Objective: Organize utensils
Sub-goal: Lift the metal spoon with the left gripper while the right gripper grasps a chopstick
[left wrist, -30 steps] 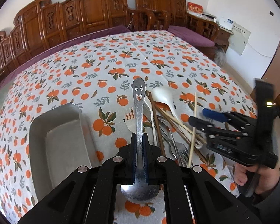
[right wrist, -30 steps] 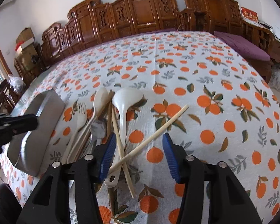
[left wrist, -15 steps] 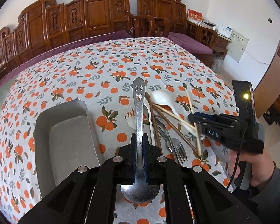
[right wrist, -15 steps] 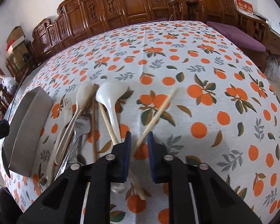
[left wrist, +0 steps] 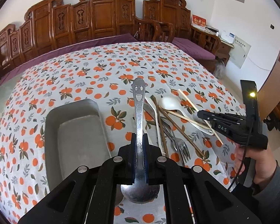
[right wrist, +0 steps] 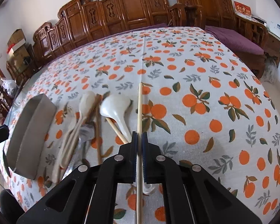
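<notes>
My left gripper [left wrist: 140,141] is shut on a metal spoon [left wrist: 139,108] with a smiling face on its handle end, held above the table just right of the grey tray [left wrist: 52,123]. My right gripper [right wrist: 139,140] is shut on a pale wooden chopstick [right wrist: 139,112] and lifts it off the pile; it also shows in the left wrist view [left wrist: 205,114]. The pile holds a white ladle spoon [right wrist: 119,110], a beige spoon [right wrist: 84,108], forks [left wrist: 179,145] and dark chopsticks [left wrist: 158,123].
The table has a white cloth with an orange print [right wrist: 214,112]. The grey tray [right wrist: 26,136] lies left of the pile. Carved wooden chairs [left wrist: 102,22] line the far side. The table edge drops off at the right.
My right gripper closed on the pale chopstick and raised it, turning it in line with the fingers. My left gripper lifted higher with the spoon, still shut.
</notes>
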`<action>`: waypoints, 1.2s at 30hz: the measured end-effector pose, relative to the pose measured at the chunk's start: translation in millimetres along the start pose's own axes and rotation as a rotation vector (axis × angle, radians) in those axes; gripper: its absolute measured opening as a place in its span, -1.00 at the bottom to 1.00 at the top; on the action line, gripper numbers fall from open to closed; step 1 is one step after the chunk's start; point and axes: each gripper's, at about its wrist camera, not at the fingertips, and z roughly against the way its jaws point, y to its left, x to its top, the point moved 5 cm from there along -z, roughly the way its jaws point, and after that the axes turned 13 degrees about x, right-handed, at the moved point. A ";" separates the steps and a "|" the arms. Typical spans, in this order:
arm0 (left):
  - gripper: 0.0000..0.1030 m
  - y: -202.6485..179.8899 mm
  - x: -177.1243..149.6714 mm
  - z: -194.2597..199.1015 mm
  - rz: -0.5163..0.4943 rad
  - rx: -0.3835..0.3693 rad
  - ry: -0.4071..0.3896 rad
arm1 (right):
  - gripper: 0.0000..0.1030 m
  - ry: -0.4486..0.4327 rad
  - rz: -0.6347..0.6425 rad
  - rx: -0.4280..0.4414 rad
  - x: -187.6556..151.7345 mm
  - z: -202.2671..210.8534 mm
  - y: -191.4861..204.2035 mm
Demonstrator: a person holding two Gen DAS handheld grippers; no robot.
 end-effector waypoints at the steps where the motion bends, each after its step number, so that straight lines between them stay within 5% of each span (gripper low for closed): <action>1: -0.90 1.6 0.8 1.4 0.004 0.001 -0.002 | -0.88 -0.006 0.006 0.007 1.2 1.7 2.4; 11: -0.90 43.2 4.8 7.7 0.064 0.042 -0.016 | -0.88 -0.051 0.127 0.093 9.4 16.5 59.6; 21: -0.90 83.4 -21.4 -19.8 0.107 0.100 0.057 | -0.88 -0.046 0.199 0.162 4.7 17.1 101.2; 36: -0.90 85.8 -38.8 -67.0 0.067 0.130 0.163 | -0.88 -0.034 0.240 0.197 0.2 12.5 125.0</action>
